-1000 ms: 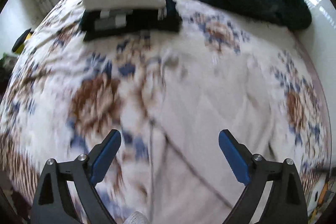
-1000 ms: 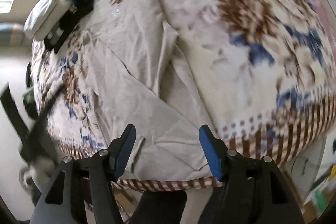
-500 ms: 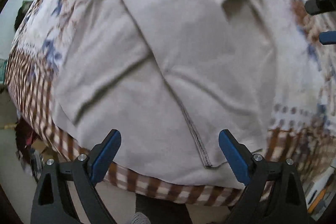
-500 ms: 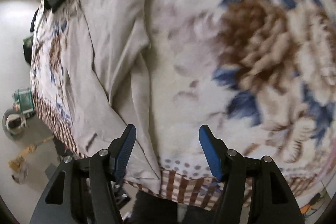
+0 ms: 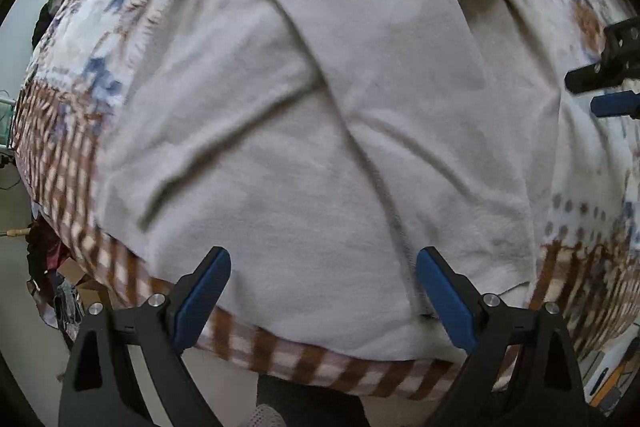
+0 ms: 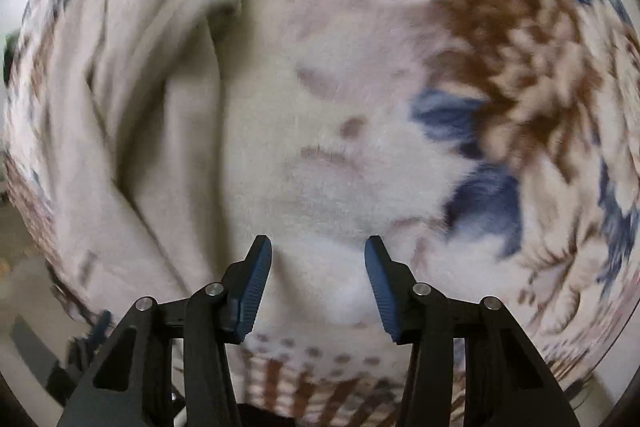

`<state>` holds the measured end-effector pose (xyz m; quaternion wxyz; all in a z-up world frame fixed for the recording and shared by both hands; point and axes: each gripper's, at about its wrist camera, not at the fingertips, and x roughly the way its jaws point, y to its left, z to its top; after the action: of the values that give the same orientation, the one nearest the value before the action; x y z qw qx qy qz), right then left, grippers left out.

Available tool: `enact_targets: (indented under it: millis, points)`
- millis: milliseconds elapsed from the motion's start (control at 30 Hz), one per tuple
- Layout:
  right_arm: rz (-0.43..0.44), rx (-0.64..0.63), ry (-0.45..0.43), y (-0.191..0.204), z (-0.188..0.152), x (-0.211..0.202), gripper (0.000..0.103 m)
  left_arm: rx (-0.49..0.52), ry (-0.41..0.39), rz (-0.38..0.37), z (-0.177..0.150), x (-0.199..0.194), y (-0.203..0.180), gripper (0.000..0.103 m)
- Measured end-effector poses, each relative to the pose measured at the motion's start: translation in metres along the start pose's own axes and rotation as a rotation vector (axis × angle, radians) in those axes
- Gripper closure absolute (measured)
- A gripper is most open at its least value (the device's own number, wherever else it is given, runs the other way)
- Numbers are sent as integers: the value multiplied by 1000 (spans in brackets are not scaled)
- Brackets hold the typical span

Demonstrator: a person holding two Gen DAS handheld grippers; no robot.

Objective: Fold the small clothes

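Observation:
A cream garment lies spread and creased on a flowered fleece blanket, its near hem by the bed's edge. My left gripper points down over that hem and is open wide, with only cloth below its blue pads. The right gripper shows at the right edge of the left wrist view. In the right wrist view my right gripper hangs low over the blanket, its jaws closing with only blanket fleece between them. The garment lies just left of it.
The blanket's brown checked border runs along the bed's near edge. Below it at the lower left is floor with boxes and clutter. The right wrist view is blurred.
Both grippers came down toward the bed's near edge. The left view swung from the folded stack to the garment's hem. The right gripper shifted right off the garment, and its jaws narrowed.

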<state>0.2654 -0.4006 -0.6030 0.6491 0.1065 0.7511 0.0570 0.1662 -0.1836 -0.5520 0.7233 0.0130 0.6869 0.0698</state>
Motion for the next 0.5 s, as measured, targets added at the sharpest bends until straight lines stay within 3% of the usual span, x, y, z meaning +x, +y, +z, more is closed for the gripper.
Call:
enact_targets:
  millis: [100,200,267,367,500]
  points:
    - [75,43,-90,12,16,-23,51,-31,-51,-10,12,-21,31,8]
    - [106,72,-114,29,27,-21,51,-66,-90,-15,29,-32,76,8]
    - [64,76,-119,38,30,-8,51,-64,-93,-16,42,-27,102,8]
    - [-88,133,-79,40,22,28,51,-36,-91,0,54,-10,133,8]
    - [6,277,-114,29,-13,12,51,45,-79,-50,69,7,157,8]
